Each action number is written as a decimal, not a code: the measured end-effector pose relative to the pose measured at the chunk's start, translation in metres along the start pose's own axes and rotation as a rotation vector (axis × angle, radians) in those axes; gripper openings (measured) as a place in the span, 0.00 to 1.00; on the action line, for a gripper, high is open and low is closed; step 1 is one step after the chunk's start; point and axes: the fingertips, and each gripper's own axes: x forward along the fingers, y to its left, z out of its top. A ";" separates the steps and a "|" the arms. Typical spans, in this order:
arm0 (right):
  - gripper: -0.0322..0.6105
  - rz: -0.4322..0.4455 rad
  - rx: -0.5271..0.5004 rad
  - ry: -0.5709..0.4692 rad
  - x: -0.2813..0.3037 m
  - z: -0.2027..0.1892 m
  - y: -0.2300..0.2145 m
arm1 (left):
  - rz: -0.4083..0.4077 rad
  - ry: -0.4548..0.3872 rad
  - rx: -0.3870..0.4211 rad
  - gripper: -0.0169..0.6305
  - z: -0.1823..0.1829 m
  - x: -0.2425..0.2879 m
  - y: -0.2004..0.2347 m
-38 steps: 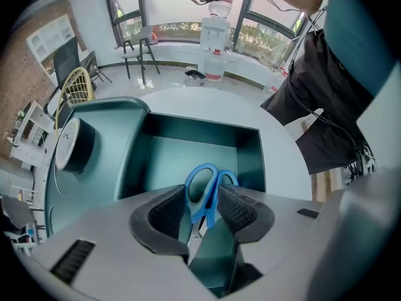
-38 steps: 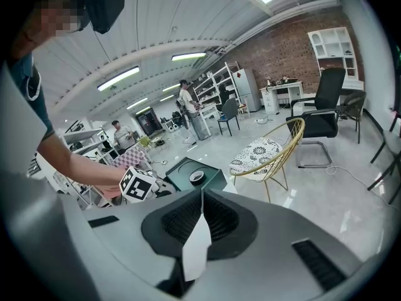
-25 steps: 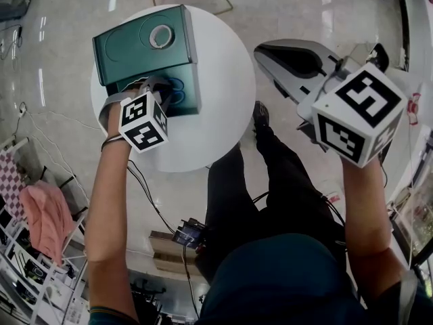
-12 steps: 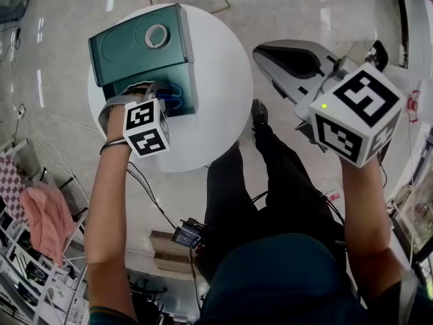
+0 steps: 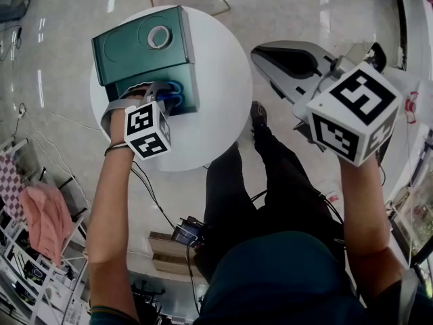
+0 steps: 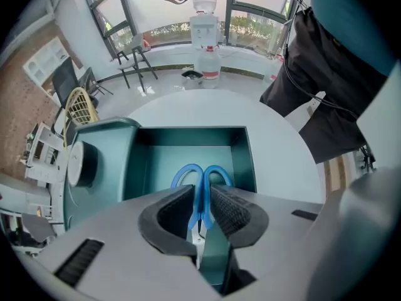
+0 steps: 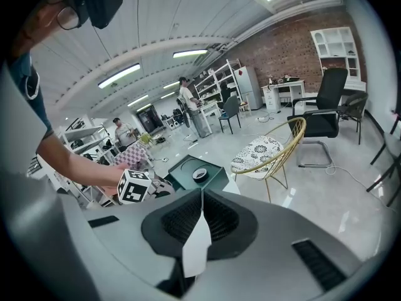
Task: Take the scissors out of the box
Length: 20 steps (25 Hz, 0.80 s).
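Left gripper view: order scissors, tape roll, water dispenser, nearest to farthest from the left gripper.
1. scissors, between the left gripper's jaws, which have just been closing.
2. tape roll, left, on the box lid.
3. water dispenser, far back, centre.

The box (image 6: 244, 160) occupied the far left portion of the table (image 5: 216, 120); its lid (image 6: 109, 149) lay folded back toward the far edge. Four walls enclosed the compartment, so access was from above only. The left gripper (image 6: 202, 194) filled that opening, its jaws having just been closing, pads against the scissors (image 6: 203, 172) between them. The table's right and near portions were bare. The person's legs (image 5: 284, 175) stood at the near right edge; a chair (image 7: 263, 152) stood just beyond the far edge.
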 end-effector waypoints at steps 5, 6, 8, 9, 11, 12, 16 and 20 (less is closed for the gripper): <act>0.11 0.005 -0.033 -0.017 -0.014 0.025 0.015 | 0.137 -0.081 -0.070 0.18 0.011 -0.042 0.019; 0.11 0.008 -0.041 -0.020 -0.017 0.031 0.019 | 0.165 -0.095 -0.086 0.18 0.013 -0.051 0.022; 0.11 0.015 -0.062 -0.026 -0.023 0.042 0.029 | 0.214 -0.122 -0.116 0.18 0.015 -0.071 0.026; 0.11 0.020 -0.072 -0.029 -0.025 0.047 0.035 | 0.236 -0.136 -0.133 0.18 0.015 -0.081 0.027; 0.11 0.028 -0.090 -0.033 -0.029 0.059 0.047 | 0.276 -0.167 -0.172 0.18 0.014 -0.102 0.027; 0.11 0.031 -0.100 -0.035 -0.031 0.065 0.054 | 0.296 -0.182 -0.192 0.18 0.013 -0.113 0.028; 0.11 0.045 -0.143 -0.042 -0.044 0.090 0.078 | 0.368 -0.238 -0.274 0.18 0.011 -0.159 0.025; 0.11 0.056 -0.184 -0.050 -0.058 0.108 0.104 | 0.450 -0.296 -0.377 0.18 0.006 -0.207 0.019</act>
